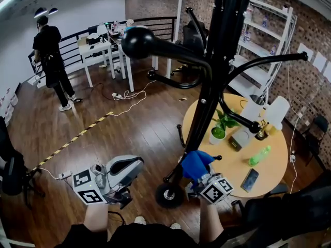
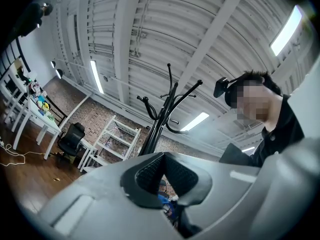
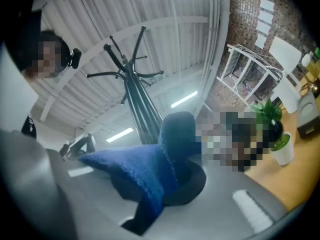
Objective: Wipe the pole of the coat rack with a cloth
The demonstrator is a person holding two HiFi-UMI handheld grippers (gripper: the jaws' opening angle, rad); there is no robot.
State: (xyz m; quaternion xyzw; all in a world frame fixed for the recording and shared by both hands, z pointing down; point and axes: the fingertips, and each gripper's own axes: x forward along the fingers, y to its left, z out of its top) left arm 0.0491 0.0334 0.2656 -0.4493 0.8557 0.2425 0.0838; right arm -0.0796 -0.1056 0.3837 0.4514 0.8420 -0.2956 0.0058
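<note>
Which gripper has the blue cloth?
The right gripper: its jaws are shut on the cloth, by the pole. The left gripper is shut with nothing between its jaws.

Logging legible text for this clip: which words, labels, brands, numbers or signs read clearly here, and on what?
No text is legible in any view.
Left gripper marker cube: square patterns, no letters.
Right gripper marker cube: the same.
Blue cloth: no print shows.
Sheets on the brick wall: too small to read.
Green bottle: label too small.

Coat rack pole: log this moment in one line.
right gripper: shut on blue cloth, beside lower pole | left gripper: shut, empty
</note>
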